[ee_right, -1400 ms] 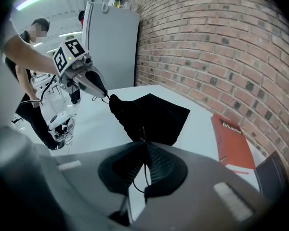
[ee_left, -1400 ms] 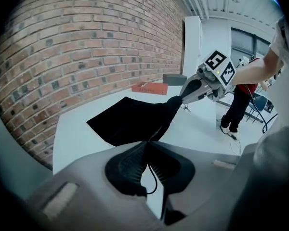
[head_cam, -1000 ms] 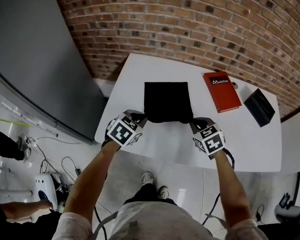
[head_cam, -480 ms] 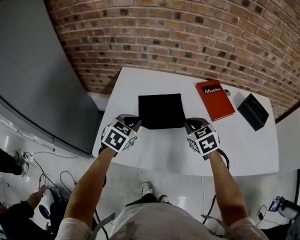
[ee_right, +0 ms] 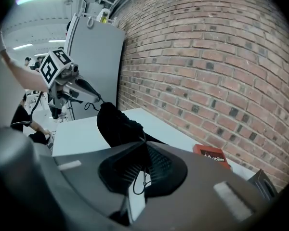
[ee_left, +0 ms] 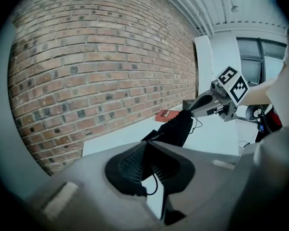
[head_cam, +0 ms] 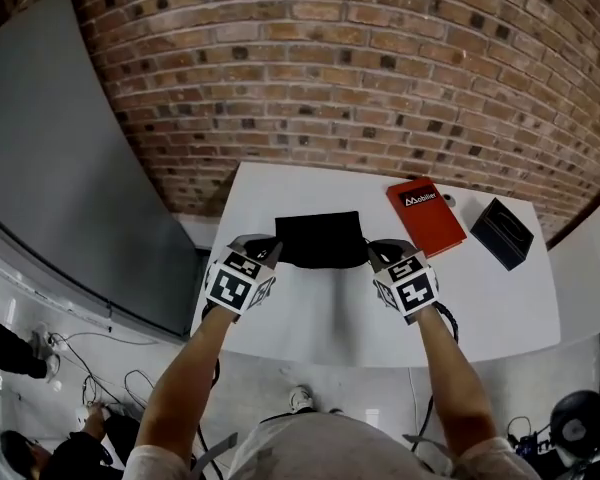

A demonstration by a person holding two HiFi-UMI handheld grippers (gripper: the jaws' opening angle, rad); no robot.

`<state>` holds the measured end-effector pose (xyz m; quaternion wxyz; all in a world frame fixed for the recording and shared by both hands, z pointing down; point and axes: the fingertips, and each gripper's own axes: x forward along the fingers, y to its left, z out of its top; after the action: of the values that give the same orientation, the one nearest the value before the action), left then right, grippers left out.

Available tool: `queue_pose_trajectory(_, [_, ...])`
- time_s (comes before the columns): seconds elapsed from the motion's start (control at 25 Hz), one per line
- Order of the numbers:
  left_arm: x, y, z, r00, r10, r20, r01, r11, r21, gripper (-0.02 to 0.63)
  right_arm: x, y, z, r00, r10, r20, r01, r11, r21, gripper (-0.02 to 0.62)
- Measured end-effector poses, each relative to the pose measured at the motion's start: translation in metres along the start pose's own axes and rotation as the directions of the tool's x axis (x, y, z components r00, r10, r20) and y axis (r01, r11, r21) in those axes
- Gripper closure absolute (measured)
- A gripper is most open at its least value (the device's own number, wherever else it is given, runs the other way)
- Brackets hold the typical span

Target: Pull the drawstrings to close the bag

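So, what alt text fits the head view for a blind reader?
Seen from above, a person's left gripper and right gripper each clamp one side of a black bag, stretched between them over a white table. A red book and a black box lie to its right, by a brick wall.

White word beginning "Mobil", beside a small logo, on the red box [head_cam: 427, 216].
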<state>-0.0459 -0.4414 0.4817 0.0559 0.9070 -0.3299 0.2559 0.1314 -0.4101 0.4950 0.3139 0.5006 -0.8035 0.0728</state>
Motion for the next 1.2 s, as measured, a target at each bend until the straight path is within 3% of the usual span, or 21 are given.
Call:
queue_pose_trajectory(0.64, [-0.006,0.025,0.073,0.989,0.014,0.147,-0.016,1.0,0.011,0.592,-0.019,-0.035,0.057,0.989,-0.119,0.091,0.117,0.993,0.031,0.591])
queue_pose_trajectory(1.2, [-0.009,0.036,0.135,0.968,0.054,0.245,-0.063,0.998,0.029,0.592,-0.038,-0.069,0.096,0.969,-0.162,0.187,0.161,0.987,0.02,0.591])
